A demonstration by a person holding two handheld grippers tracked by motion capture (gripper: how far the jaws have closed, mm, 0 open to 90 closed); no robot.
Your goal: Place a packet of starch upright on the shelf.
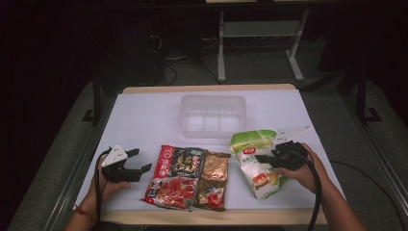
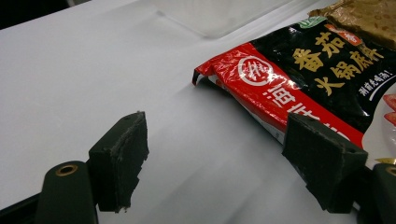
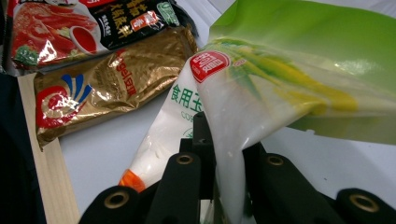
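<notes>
A green and white bag (image 1: 255, 161) of white powder lies at the right of the white table, its near part lifted; my right gripper (image 1: 269, 159) is shut on its side. In the right gripper view the bag (image 3: 261, 93) is pinched between the two black jaws and folds upward. My left gripper (image 1: 139, 161) rests at the left of the table, open, with nothing between its pads (image 2: 119, 158). Just to its right lies a red and black hotpot-base packet (image 1: 175, 175), whose corner (image 2: 299, 79) shows ahead of the left jaws. A gold packet (image 1: 214, 180) lies beside it.
A clear plastic container (image 1: 212, 114) stands at the back middle of the table. The table's wooden front edge (image 1: 211, 216) runs below the packets. Desk legs and cables stand on the floor beyond the far edge.
</notes>
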